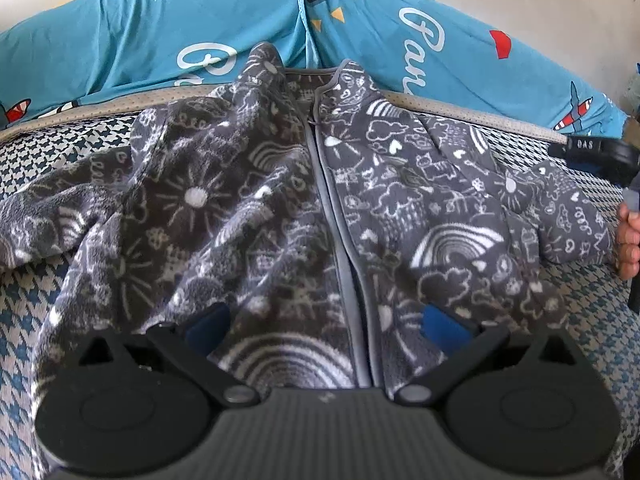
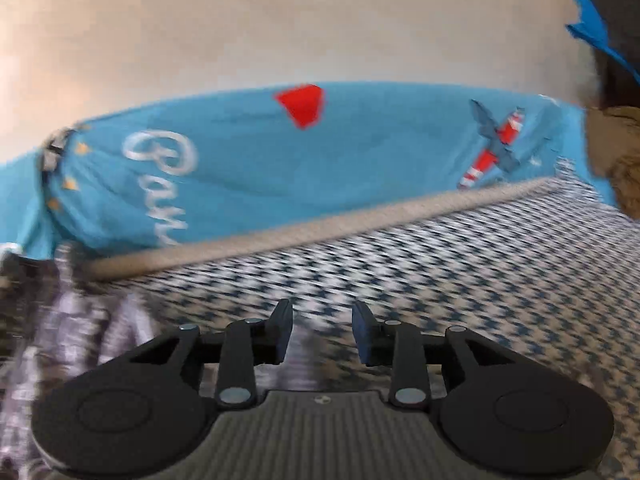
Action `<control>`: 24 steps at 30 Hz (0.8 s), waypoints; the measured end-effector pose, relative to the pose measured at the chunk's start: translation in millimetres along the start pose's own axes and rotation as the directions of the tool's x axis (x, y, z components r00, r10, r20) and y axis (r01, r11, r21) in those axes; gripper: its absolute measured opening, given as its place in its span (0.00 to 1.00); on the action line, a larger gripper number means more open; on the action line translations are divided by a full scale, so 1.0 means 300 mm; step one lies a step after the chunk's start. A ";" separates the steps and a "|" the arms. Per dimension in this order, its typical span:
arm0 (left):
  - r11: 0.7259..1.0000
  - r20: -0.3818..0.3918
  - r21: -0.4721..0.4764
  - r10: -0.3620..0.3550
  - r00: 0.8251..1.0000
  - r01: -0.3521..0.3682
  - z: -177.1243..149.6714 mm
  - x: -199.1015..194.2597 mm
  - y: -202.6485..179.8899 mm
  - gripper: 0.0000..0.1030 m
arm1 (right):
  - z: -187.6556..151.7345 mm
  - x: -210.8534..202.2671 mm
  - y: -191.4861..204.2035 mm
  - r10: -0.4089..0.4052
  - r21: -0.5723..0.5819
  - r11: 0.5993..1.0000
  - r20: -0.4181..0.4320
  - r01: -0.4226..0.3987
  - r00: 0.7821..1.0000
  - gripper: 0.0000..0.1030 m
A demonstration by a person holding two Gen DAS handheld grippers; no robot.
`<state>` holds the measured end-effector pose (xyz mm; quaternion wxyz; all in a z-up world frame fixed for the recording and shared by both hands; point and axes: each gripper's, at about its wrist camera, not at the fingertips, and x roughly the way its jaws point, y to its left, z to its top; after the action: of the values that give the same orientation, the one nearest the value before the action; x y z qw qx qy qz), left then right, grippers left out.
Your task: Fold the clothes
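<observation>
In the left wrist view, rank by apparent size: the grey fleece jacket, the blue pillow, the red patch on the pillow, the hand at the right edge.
1. grey fleece jacket
2. blue pillow
3. hand, cut off by the frame edge
4. red patch; it looks close in size to the hand, so their order is unsure.

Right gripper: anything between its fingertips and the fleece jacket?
Only bare houndstooth cover in the right wrist view; right gripper open, fleece jacket off left.

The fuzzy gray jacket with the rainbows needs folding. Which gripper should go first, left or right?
Probably the left. The left gripper is open right over the jacket, at its zipper. The right gripper, also open, is over bare checked bedcover, with the jacket off to its left edge.
</observation>
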<state>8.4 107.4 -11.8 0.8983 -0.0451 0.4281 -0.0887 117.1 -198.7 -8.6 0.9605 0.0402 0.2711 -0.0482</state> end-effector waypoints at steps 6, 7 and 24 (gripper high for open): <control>1.000 0.004 -0.020 -0.005 1.000 0.005 0.004 0.005 0.006 1.00 | -0.016 0.000 0.112 0.174 -0.039 0.984 -0.016 -0.175 0.985 0.33; 1.000 0.005 -0.022 -0.005 1.000 0.005 0.004 0.005 0.007 1.00 | -0.021 0.002 0.130 0.194 -0.046 0.980 -0.024 -0.195 0.981 0.33; 0.999 -0.012 -0.005 0.043 0.999 -0.043 0.003 0.027 0.021 1.00 | -0.102 0.081 0.336 0.262 -0.137 0.946 -0.208 -0.293 0.942 0.25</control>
<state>15.0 112.0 -18.3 0.8973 -0.0377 0.4345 -0.0686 133.4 -97.2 -42.2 0.9280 0.0026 0.3545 0.1148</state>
